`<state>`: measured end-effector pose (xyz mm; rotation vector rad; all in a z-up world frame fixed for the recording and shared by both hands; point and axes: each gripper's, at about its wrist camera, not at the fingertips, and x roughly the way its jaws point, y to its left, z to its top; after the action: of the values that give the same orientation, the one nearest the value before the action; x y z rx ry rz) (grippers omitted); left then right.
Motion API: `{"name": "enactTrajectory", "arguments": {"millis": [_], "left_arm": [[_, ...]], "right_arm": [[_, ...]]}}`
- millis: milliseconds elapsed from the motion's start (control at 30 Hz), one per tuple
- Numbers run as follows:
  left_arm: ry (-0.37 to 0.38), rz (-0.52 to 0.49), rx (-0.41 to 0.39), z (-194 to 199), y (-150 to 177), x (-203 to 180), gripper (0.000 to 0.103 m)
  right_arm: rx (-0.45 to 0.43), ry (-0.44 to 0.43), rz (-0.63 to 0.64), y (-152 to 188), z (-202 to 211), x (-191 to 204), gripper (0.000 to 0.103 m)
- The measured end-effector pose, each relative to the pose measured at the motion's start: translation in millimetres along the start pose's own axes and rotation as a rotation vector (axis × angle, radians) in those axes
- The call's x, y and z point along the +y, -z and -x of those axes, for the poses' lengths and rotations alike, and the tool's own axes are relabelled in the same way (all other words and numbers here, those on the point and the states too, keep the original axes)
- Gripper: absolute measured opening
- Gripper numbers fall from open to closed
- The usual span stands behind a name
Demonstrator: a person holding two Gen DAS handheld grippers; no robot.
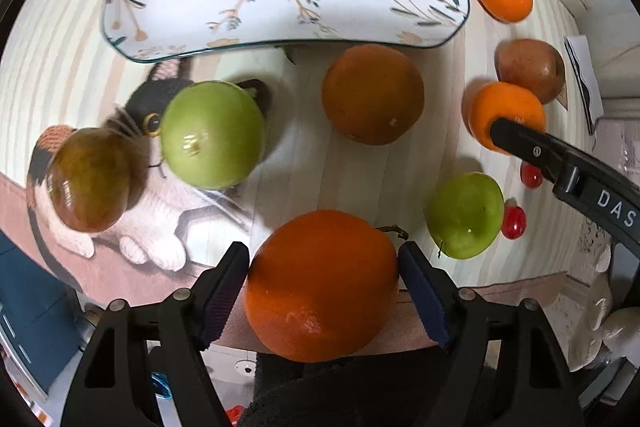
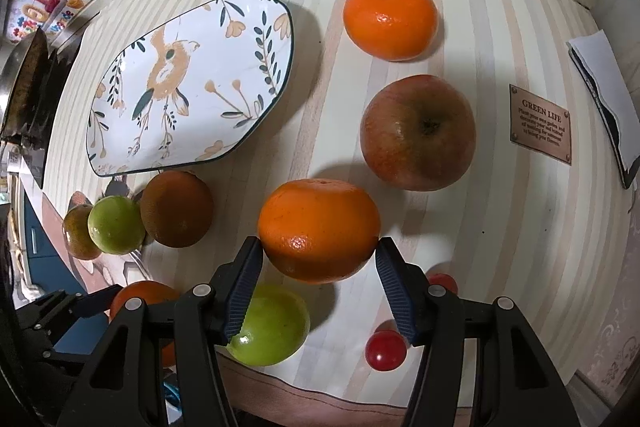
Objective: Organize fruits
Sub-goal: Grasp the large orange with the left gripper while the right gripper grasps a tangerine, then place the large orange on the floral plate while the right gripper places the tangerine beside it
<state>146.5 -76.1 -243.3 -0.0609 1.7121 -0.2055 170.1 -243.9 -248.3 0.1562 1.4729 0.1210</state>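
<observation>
Two oranges are in play, one per hand-held gripper, and the plate (image 2: 192, 79) has nothing on it yet, so I'd judge you're at the very first pick-ups.

Left hand-held gripper (image 1: 324, 267): the pads bracket a big orange (image 1: 322, 285) at its widest line and look to be touching both sides. I read it as clamped. It sits at the near desk (image 1: 304, 163) edge, and I can't tell if it's lifted.

Right hand-held gripper (image 2: 319, 253): fingers spread, tips at either flank of the second orange (image 2: 319, 229). Contact isn't clear, so count it as not yet gripped. That orange sits mid-desk, just in front of the red apple (image 2: 418, 133).

Doing it well:
- Push the right tips further in before closing. They're only at the near curve, and a pinch there may squirt the fruit forward into the apple.
- Close slowly on the equator and keep the pads level.
- Watch the green apple (image 2: 270, 327) and cherry tomato (image 2: 386, 345) under the right fingers.
- Carry the left orange up over the dark orange (image 1: 373, 94) to the plate.

Pose: both tools tilt down and forward over the near edge, left beside right, and the right finger shows in the left view.
</observation>
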Motion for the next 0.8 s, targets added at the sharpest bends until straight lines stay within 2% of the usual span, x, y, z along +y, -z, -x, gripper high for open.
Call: {"name": "enactTrajectory", "arguments": {"millis": [100, 200, 300, 433, 533, 567, 600, 667, 700, 800], "left_arm": [[0.038, -0.020, 0.062, -12.5, 2.2, 6.3, 0.080], [0.055, -0.016, 0.074, -14.8, 10.0, 5.8, 0.079], [0.035, -0.001, 0.054, -11.5, 21.8, 1.5, 0.077], [-0.007, 0.046, -0.014, 3.8, 40.0, -2.0, 0.076], [0.019, 0.051, -0.037, 20.7, 50.2, -6.1, 0.075], [0.031, 0.053, -0.040, 28.9, 42.4, 6.5, 0.074], [0.040, 0.045, -0.049, 35.5, 44.5, 6.6, 0.073], [0.038, 0.058, -0.075, 46.7, 46.8, 9.7, 0.072], [0.035, 0.034, -0.081, 52.8, 45.6, 7.9, 0.072], [0.038, 0.044, -0.088, 53.9, 39.5, 18.9, 0.072]], "right_arm": [[0.009, 0.001, -0.005, -1.1, -0.3, -0.4, 0.062], [0.014, 0.002, -0.002, -2.8, -0.9, -0.2, 0.062], [0.019, 0.000, -0.003, -2.0, -1.3, -0.5, 0.062], [-0.003, 0.007, 0.006, 3.1, 2.6, -0.7, 0.061], [-0.018, 0.010, 0.013, 5.8, 8.3, 1.2, 0.059], [-0.022, 0.006, 0.014, 5.8, 10.5, 1.9, 0.058], [-0.025, 0.006, 0.017, 5.1, 12.3, 2.9, 0.056], [-0.046, 0.000, 0.029, 2.5, 20.2, 6.1, 0.029], [-0.057, -0.009, 0.038, -0.1, 25.8, 8.4, 0.026], [-0.038, -0.028, 0.064, -11.0, 31.3, 15.2, 0.026]]}}
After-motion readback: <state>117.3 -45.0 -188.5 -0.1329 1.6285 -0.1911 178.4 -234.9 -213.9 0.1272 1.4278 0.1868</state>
